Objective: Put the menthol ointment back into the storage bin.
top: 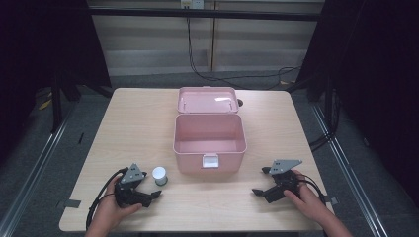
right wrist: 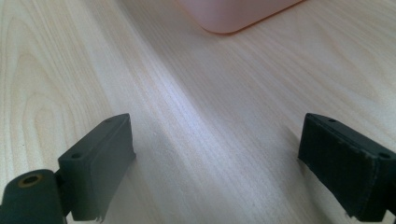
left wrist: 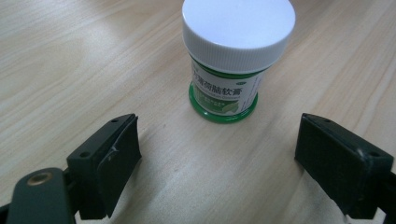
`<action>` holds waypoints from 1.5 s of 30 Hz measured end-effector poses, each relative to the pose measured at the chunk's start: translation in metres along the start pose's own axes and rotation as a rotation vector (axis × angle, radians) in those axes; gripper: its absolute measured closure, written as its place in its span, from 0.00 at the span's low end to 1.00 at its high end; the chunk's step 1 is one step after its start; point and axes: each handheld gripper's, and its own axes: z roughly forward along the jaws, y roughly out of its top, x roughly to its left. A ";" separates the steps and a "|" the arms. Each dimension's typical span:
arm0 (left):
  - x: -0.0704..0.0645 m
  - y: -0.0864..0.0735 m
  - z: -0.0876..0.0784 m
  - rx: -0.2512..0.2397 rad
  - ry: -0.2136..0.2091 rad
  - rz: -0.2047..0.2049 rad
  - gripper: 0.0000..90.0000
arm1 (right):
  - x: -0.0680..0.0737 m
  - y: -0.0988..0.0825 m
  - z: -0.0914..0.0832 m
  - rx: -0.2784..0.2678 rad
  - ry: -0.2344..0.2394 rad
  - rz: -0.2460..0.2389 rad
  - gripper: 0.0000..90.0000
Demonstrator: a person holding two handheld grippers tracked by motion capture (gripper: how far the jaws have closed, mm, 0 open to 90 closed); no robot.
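Observation:
A small jar [top: 159, 175] with a white cap and a green label stands upright on the wooden table [top: 133, 123], just left of the pink box's front. My left gripper [top: 150, 187] lies open on the table a little short of it. In the left gripper view the jar [left wrist: 233, 56] stands ahead of the jaws, apart from both, and the left gripper [left wrist: 217, 154] holds nothing. My right gripper [top: 263, 181] rests open at the front right, pointing toward the box. Bare wood lies between the wide jaws of the right gripper [right wrist: 215, 163].
An open pink box [top: 209, 143] with a white front latch stands mid-table, its lid [top: 208, 100] folded back flat behind it; its inside looks empty. A corner of the pink box [right wrist: 233, 14] shows ahead of the right gripper. Cables trail on the floor behind the table.

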 end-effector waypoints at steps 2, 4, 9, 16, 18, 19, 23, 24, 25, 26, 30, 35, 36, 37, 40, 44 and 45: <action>0.000 0.000 0.000 0.000 0.003 -0.001 0.15 | 0.000 0.000 0.000 0.000 0.000 0.000 0.11; 0.000 0.001 0.000 0.001 0.010 -0.022 0.15 | 0.000 0.000 0.000 0.000 0.000 0.000 0.11; -0.005 0.012 -0.004 0.114 0.028 -0.092 0.17 | 0.000 0.000 0.000 0.000 0.000 -0.001 0.11; -0.010 0.027 -0.011 0.298 0.005 -0.134 0.26 | 0.000 0.000 0.000 0.000 0.000 -0.001 0.11; -0.011 0.032 -0.013 0.355 -0.011 -0.171 0.26 | 0.000 0.000 0.000 0.000 0.000 0.000 0.11; -0.011 0.032 -0.013 0.355 -0.011 -0.171 0.27 | 0.000 0.000 0.000 0.000 0.000 0.000 0.11; -0.009 0.042 -0.014 0.428 -0.037 -0.206 0.27 | 0.000 0.000 0.000 0.000 0.000 0.000 0.11; -0.008 0.043 -0.014 0.443 -0.036 -0.229 0.27 | 0.000 0.000 0.000 0.000 0.000 0.001 0.11; -0.007 0.045 -0.014 0.458 -0.033 -0.245 0.27 | 0.000 0.000 0.000 0.000 0.000 0.001 0.11; -0.006 0.048 -0.014 0.478 -0.040 -0.249 0.27 | 0.000 0.000 0.000 0.000 0.000 0.000 0.11; -0.003 0.058 -0.014 0.517 -0.051 -0.252 0.28 | 0.000 0.000 0.000 0.001 0.000 0.001 0.11; -0.003 0.070 -0.012 0.533 -0.060 -0.259 0.30 | 0.000 0.000 0.000 0.000 0.000 -0.001 0.11; -0.002 0.076 -0.010 0.547 -0.058 -0.246 0.30 | 0.000 0.000 0.000 0.000 0.000 -0.001 0.11; -0.001 0.079 -0.008 0.550 -0.057 -0.243 0.31 | 0.000 0.000 0.000 0.000 0.000 0.000 0.11; 0.002 0.087 -0.003 0.566 -0.055 -0.244 0.31 | 0.000 0.000 0.000 0.000 0.000 0.000 0.11; 0.005 0.097 0.003 0.579 -0.050 -0.252 0.33 | 0.000 0.000 0.000 -0.001 0.001 -0.002 0.11; 0.006 0.100 0.004 0.576 -0.047 -0.246 0.33 | 0.000 0.000 0.000 0.000 0.000 -0.001 0.11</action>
